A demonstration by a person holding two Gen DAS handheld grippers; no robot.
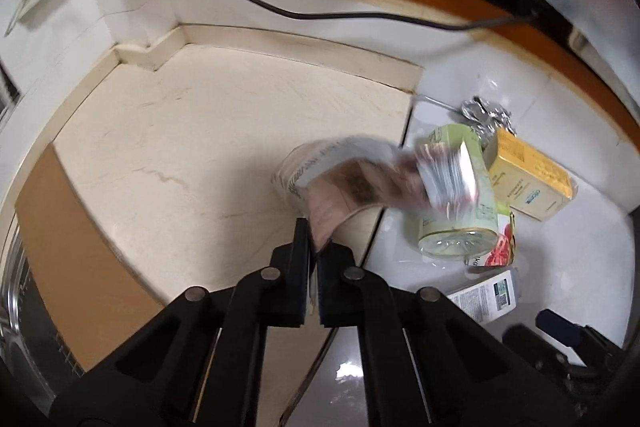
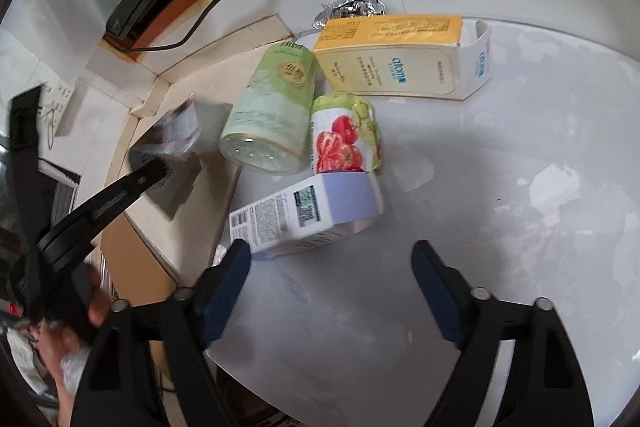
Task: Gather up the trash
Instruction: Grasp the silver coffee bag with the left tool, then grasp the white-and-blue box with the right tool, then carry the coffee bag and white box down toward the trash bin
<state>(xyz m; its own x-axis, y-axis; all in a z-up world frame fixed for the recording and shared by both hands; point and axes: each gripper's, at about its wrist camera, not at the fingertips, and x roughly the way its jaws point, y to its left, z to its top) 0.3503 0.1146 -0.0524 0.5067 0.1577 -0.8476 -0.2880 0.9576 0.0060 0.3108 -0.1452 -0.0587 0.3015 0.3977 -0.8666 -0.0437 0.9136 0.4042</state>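
Pinching only the lower corner of a crumpled wrapper (image 1: 352, 179), the left tool (image 1: 313, 247) has its jaws nearly closed on it in the left wrist view, and so small a bite could let the wrapper slip and drop onto the cream floor (image 1: 200, 147); it hangs toward 1 o'clock, smeared by motion, so its print cannot be read. Behind it at 3 o'clock a green bottle (image 1: 460, 207) lies on the white worktop (image 1: 560, 267), partly hidden by the wrapper, with a yellow box (image 1: 528, 179) and crushed foil (image 1: 486, 115) beyond. From the right wrist view, the right tool (image 2: 332, 267) stands wide open and empty over the worktop (image 2: 520, 187), just short of a white carton (image 2: 308, 219) at 12 o'clock. Closing there might shove the carton into the tomato-print pack (image 2: 344, 135) and the bottle (image 2: 272, 119), which could roll off the edge. No trash bin shows in either view.
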